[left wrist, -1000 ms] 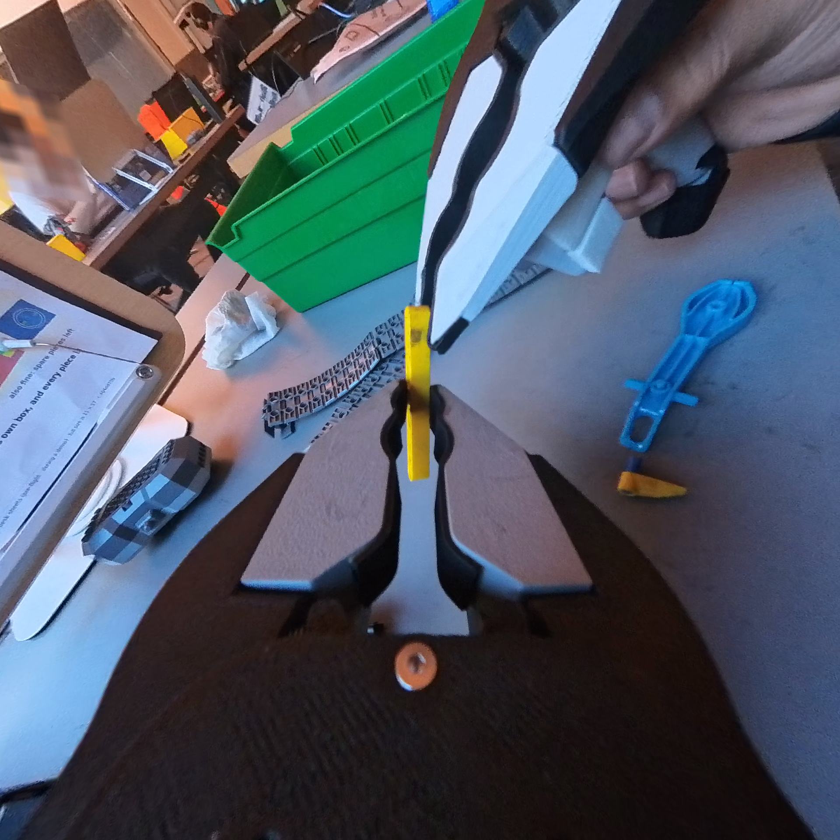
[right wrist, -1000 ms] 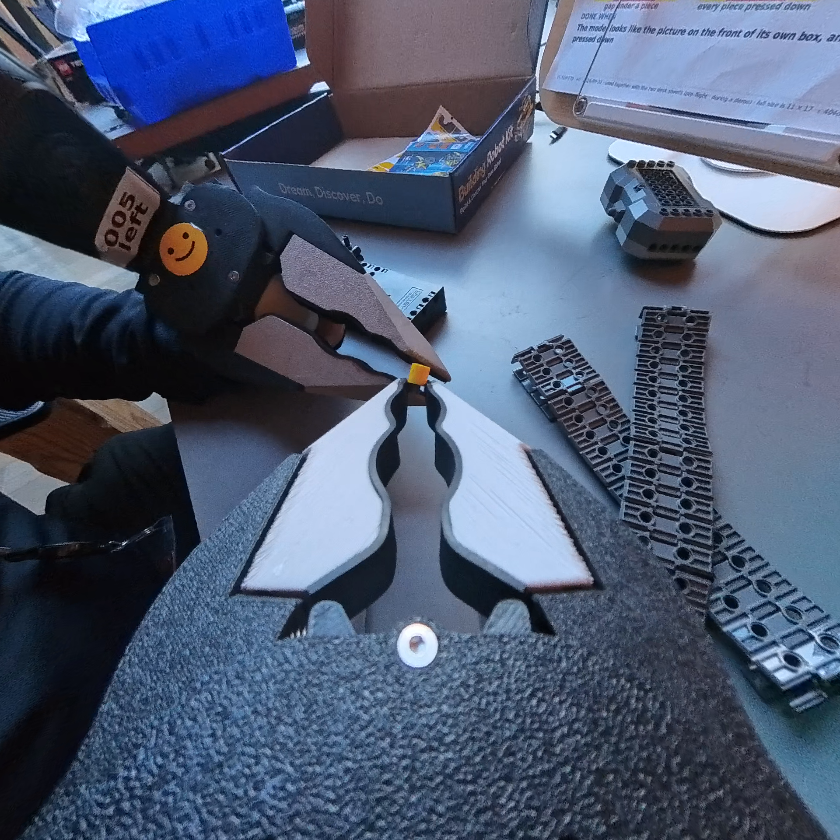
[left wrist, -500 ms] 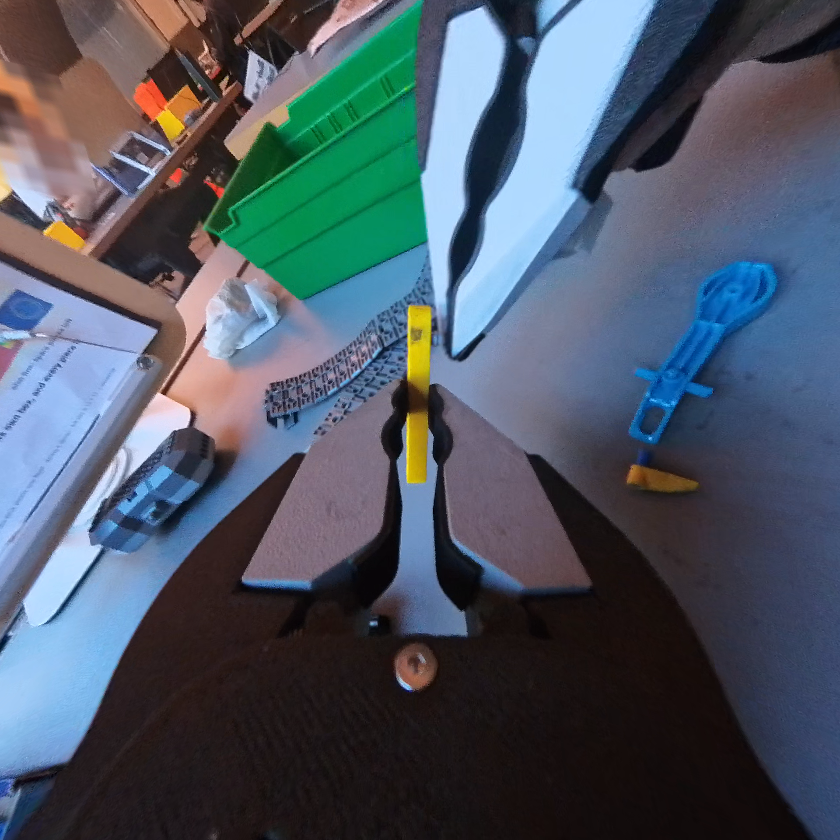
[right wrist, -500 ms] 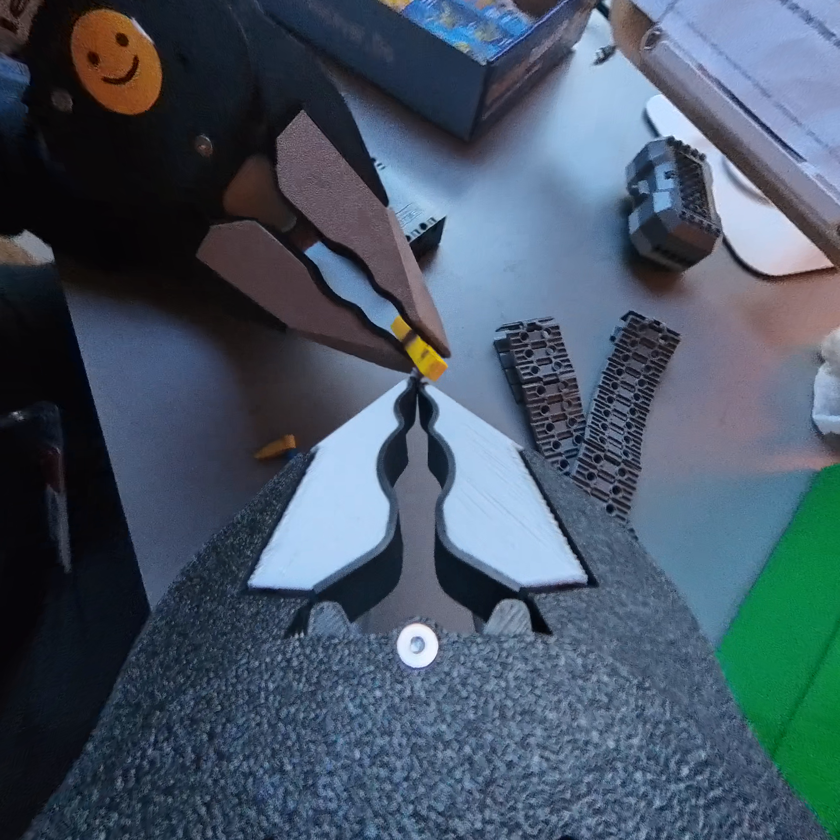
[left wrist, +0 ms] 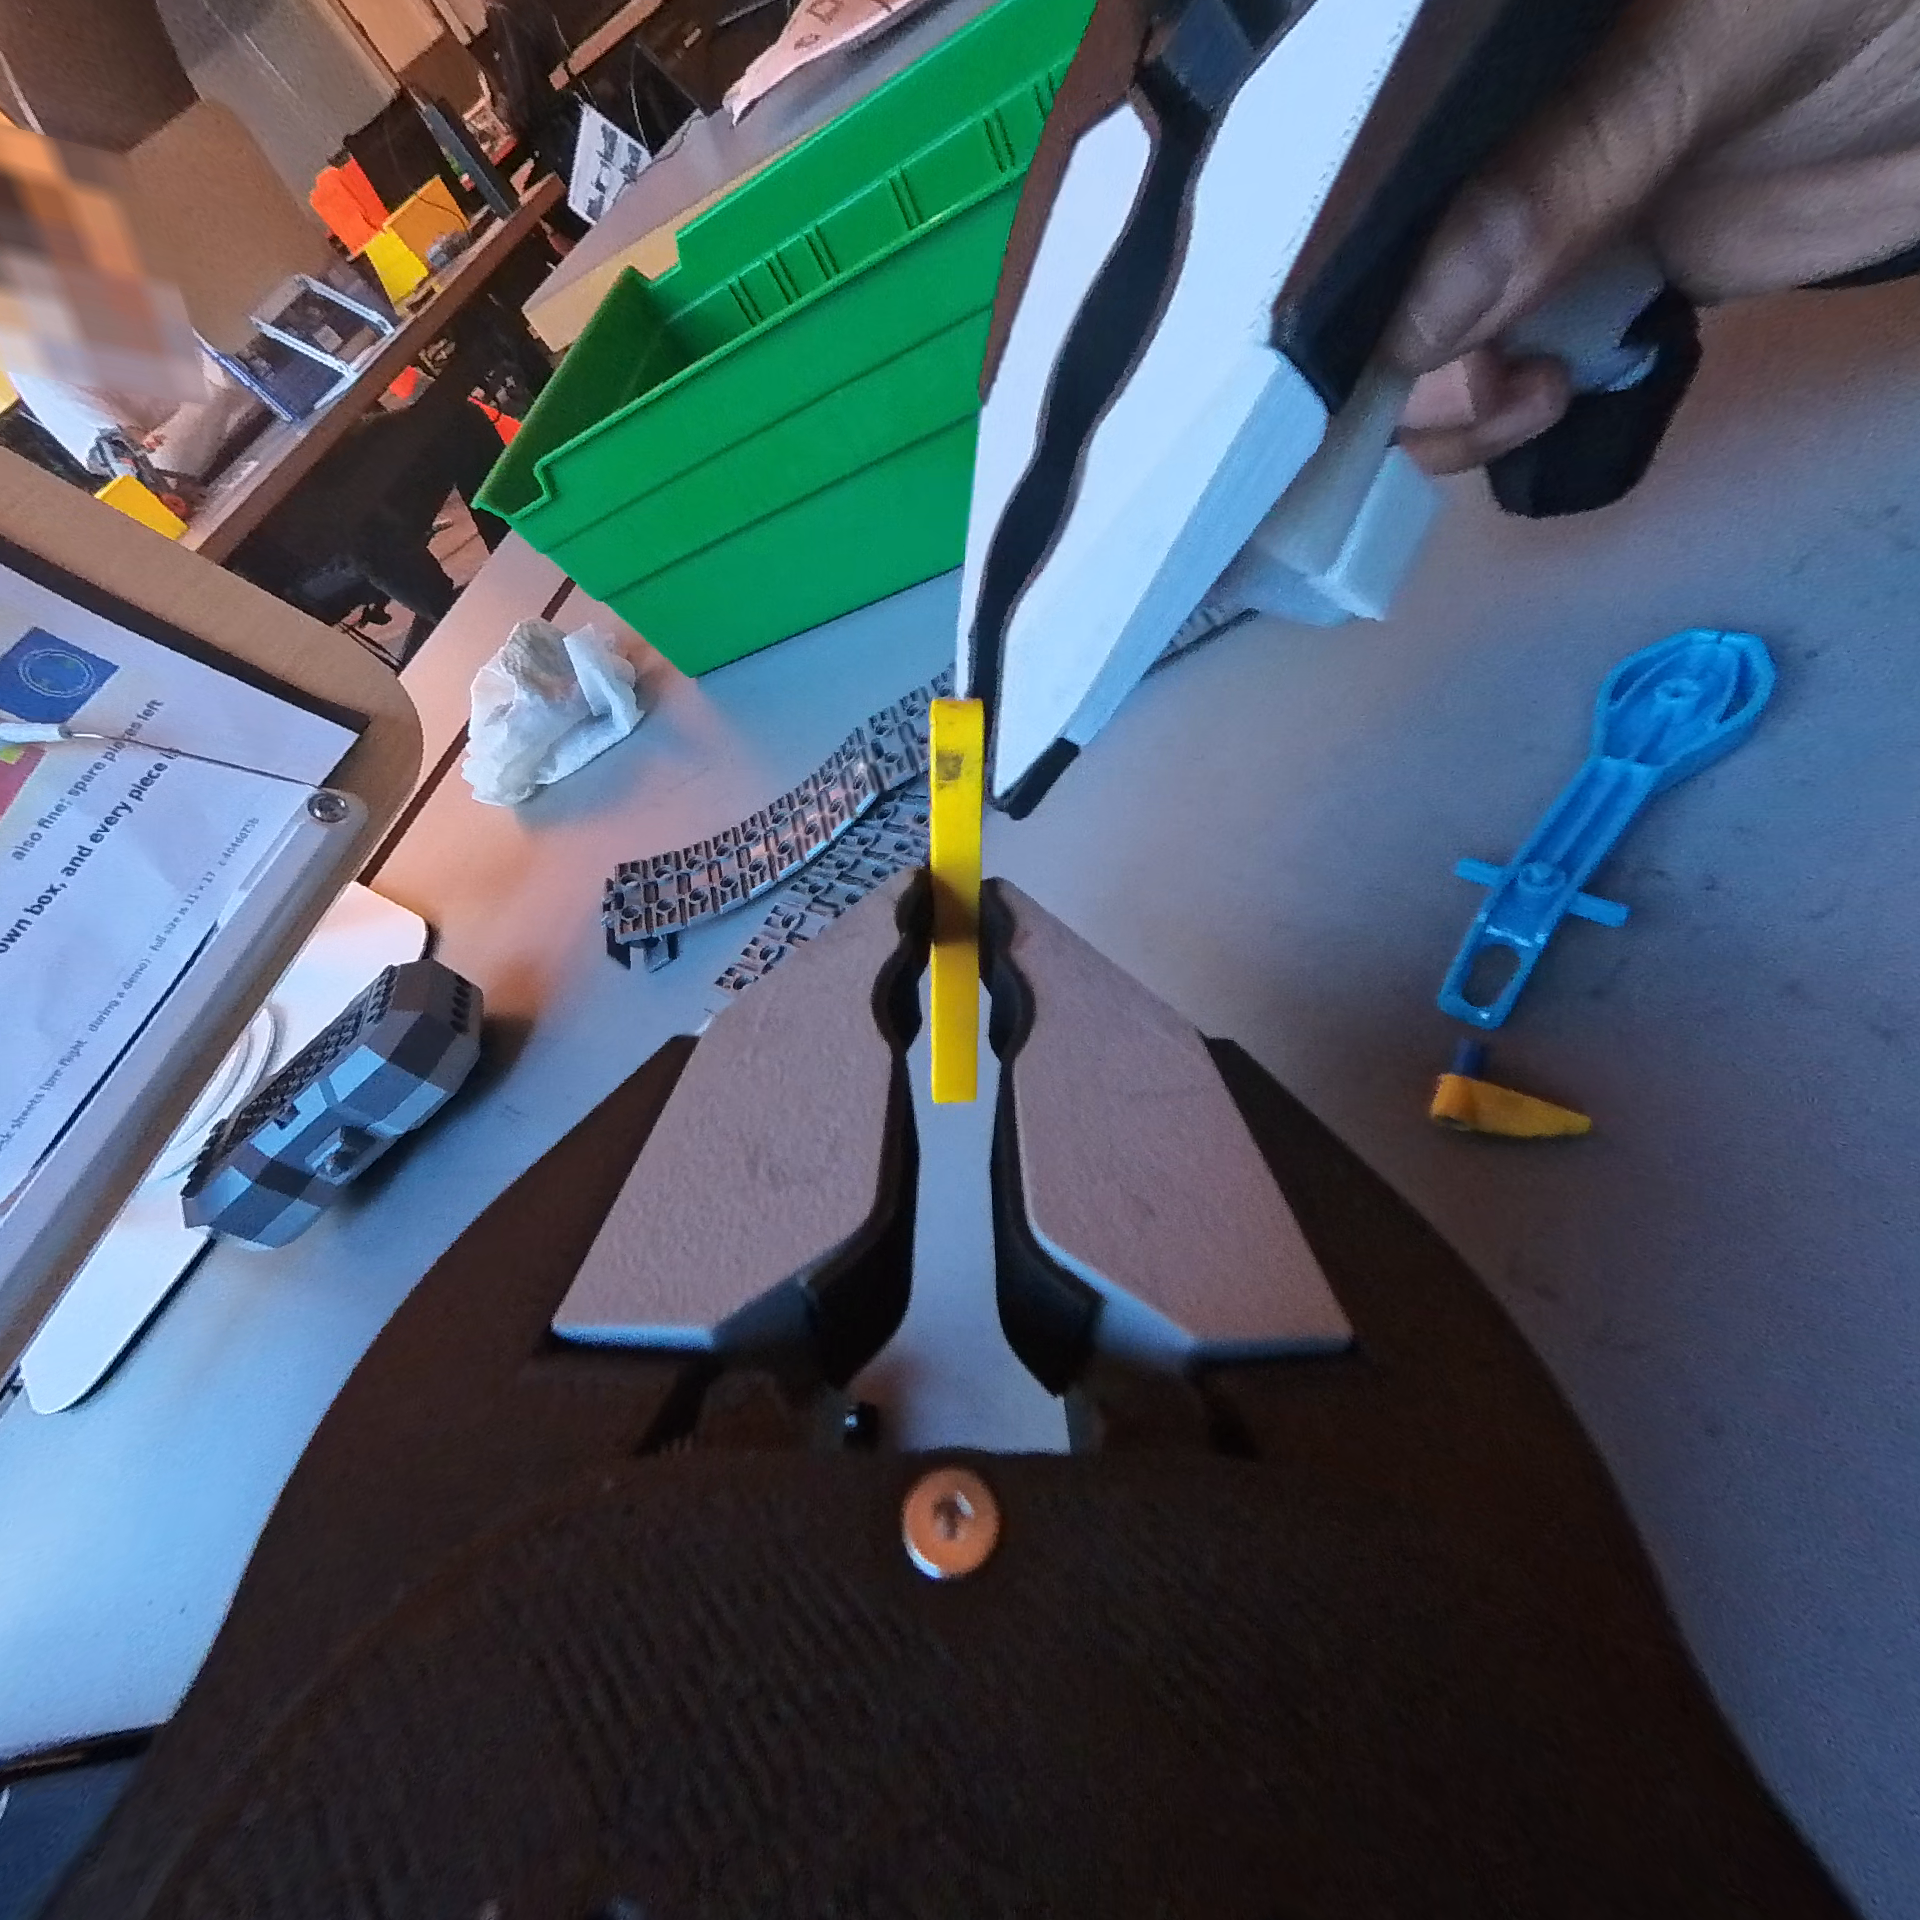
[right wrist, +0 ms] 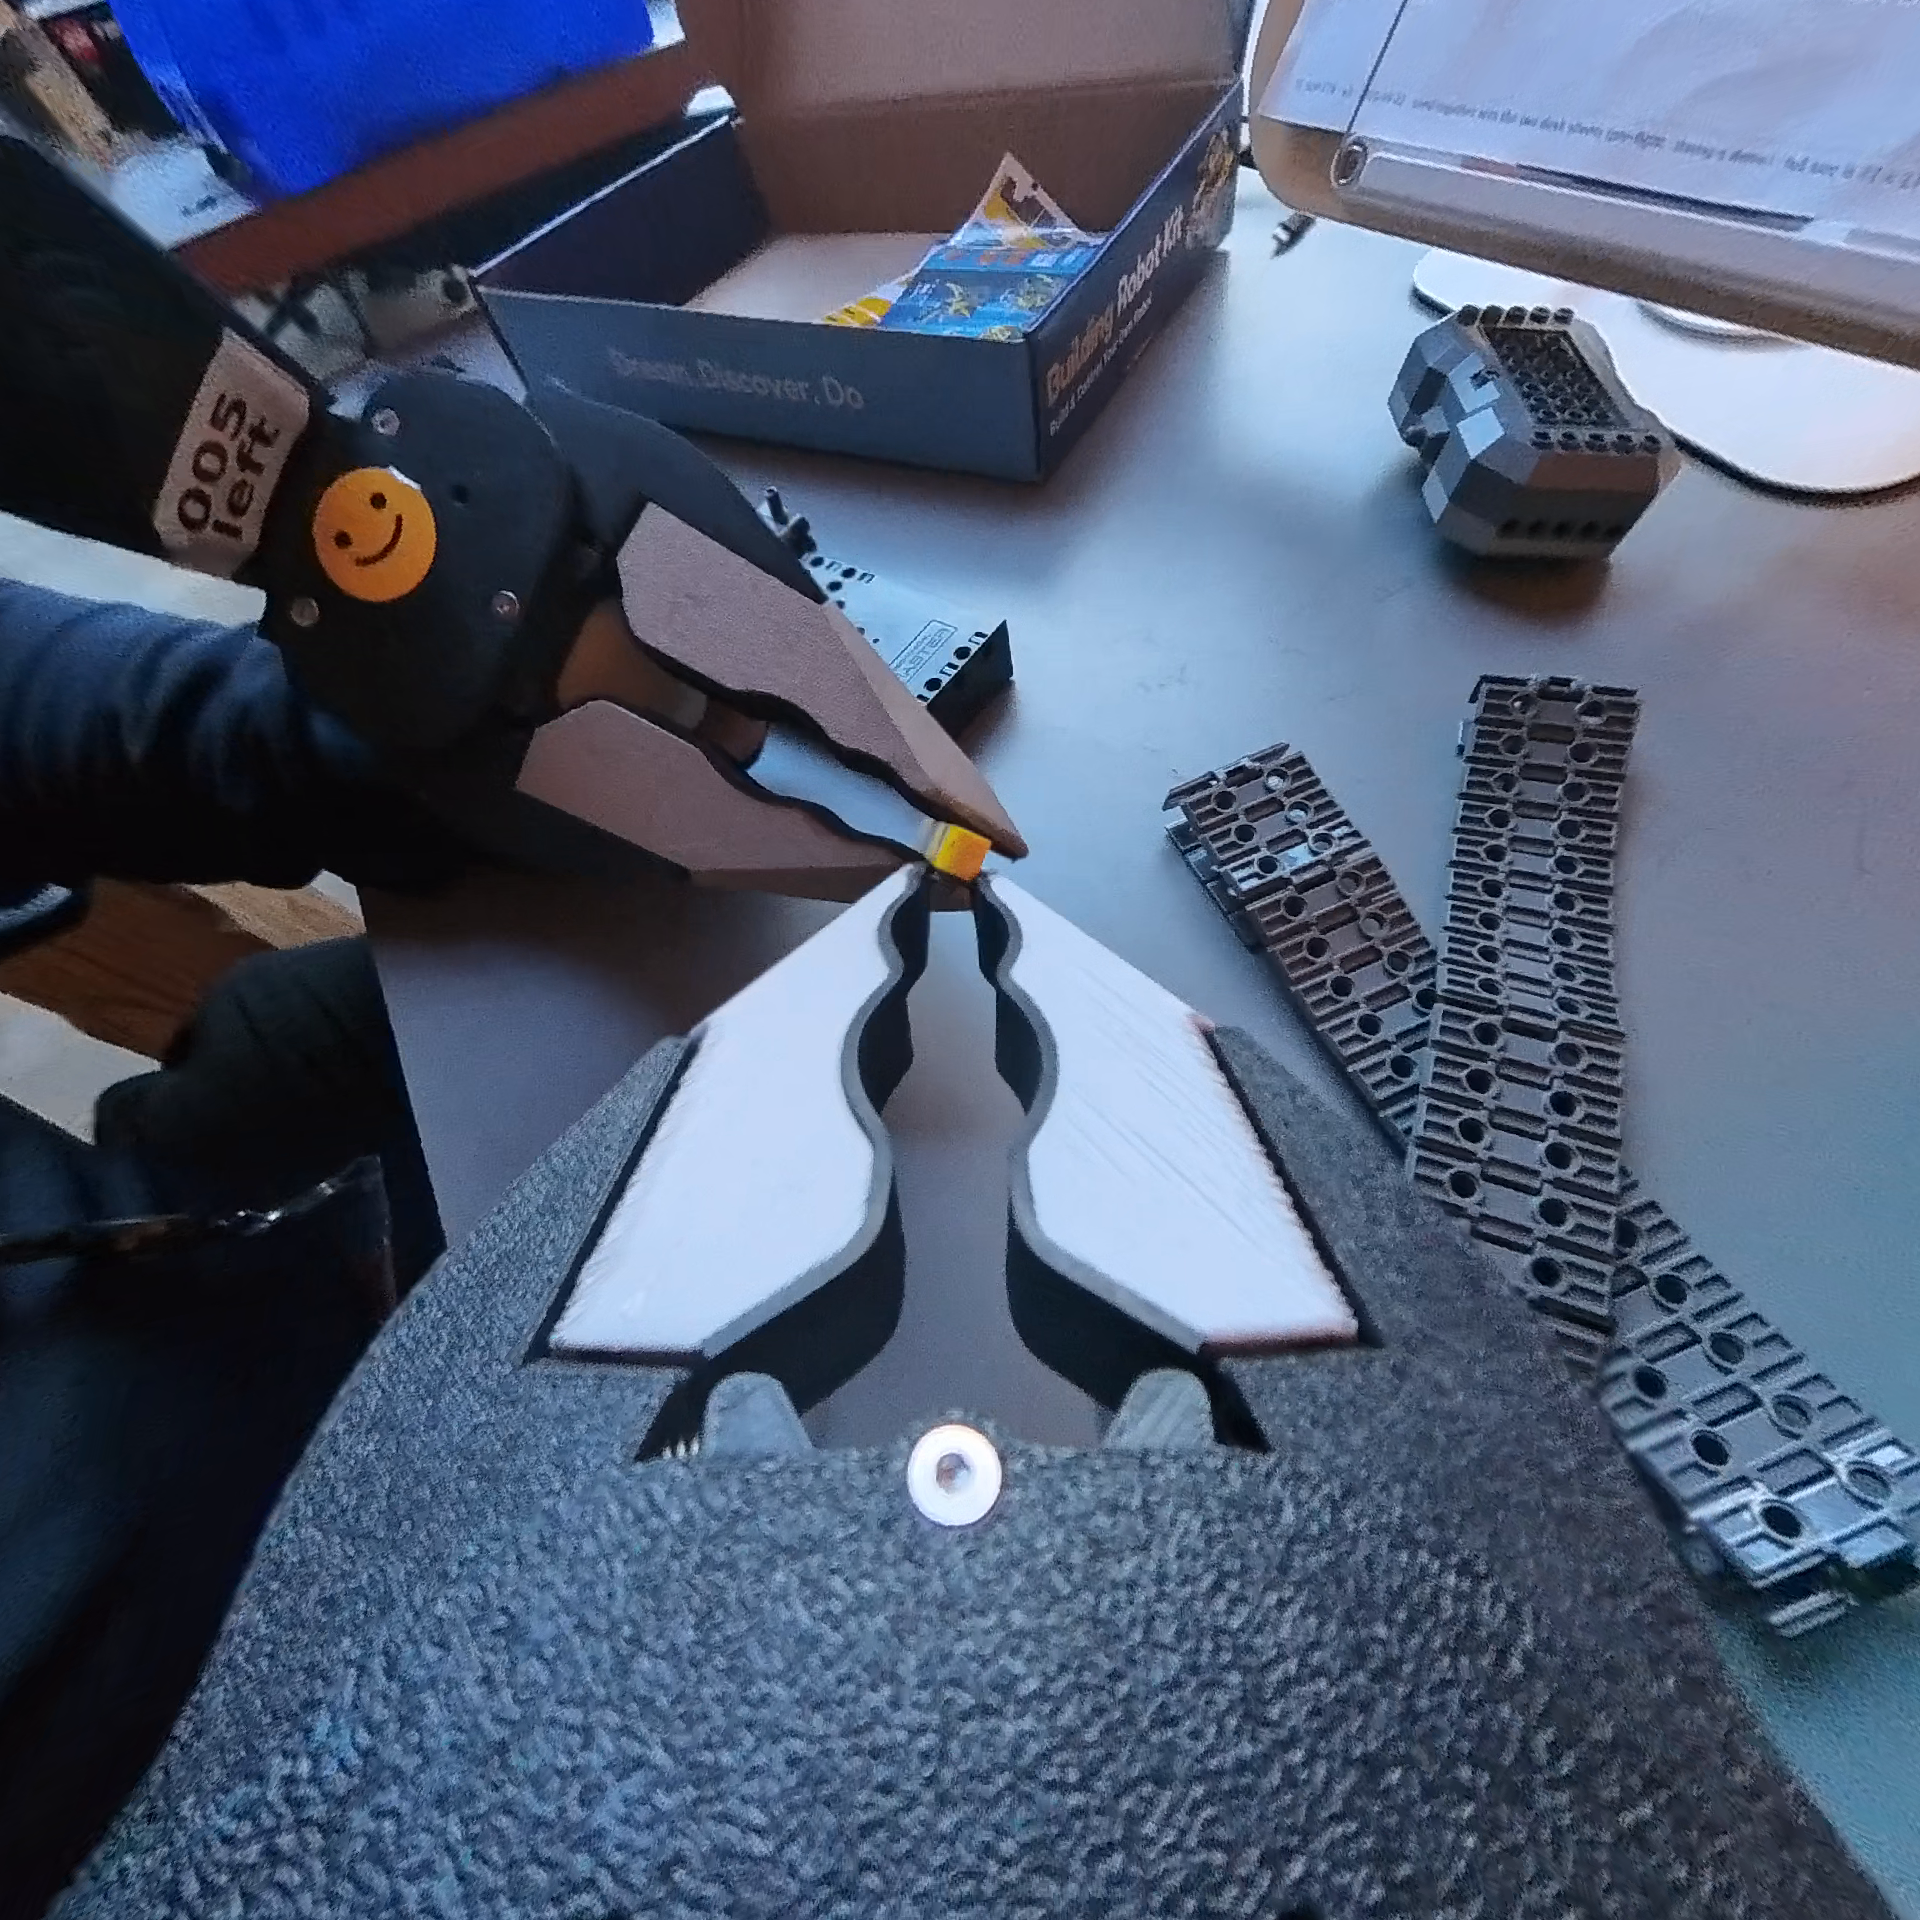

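Left tongs [left wrist: 954, 904]: yellow bar [left wrist: 954, 894] lengthwise, forward.

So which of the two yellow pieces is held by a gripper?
The long yellow bar, clamped upright in the left gripper; the small yellow wedge lies loose on the table.

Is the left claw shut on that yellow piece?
Yes: the left claw pinches the yellow piece between both fingertips; its end sticks out past them.
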Tool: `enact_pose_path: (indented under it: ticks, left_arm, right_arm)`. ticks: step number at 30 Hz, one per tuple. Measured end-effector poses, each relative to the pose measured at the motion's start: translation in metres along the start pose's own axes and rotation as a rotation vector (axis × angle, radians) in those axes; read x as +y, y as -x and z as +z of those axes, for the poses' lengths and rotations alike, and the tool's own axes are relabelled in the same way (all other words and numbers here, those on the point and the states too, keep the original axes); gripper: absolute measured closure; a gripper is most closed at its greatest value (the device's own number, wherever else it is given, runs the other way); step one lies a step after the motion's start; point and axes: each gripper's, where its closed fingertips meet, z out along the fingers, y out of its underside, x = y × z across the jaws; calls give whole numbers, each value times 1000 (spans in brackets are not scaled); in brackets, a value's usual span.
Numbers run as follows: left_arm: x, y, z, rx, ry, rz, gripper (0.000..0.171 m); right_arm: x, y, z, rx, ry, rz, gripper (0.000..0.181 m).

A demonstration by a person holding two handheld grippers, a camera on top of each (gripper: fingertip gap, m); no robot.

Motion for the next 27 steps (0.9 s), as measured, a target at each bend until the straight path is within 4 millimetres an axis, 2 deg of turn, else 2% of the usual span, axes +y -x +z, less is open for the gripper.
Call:
enact_pose_path:
  ticks: [9, 13, 15, 16, 22, 27]
  left_arm:
    - [5, 2, 0, -65, 65, 109, 165]
    - [15, 1, 4, -65, 119, 149, 165]
    - [8, 13, -1, -123, 85, 131, 166]
    - [8, 14, -1, -103, 76, 90, 166]
    - [8, 10, 0, -57, 52, 24, 166]
    - [7, 5, 2, -44, 51, 33, 166]
  right_arm:
    - [3, 0, 3, -62, -24, 105, 179]
    - [20, -1, 7, -23, 143, -40, 181]
    - [37, -7, 8, 25, 266, -124, 181]
    - [39, -7, 8, 27, 271, -133, 181]
    - [14, -9, -3, 35, 92, -31, 181]
    - [2, -1, 1, -36, -20, 80, 176]
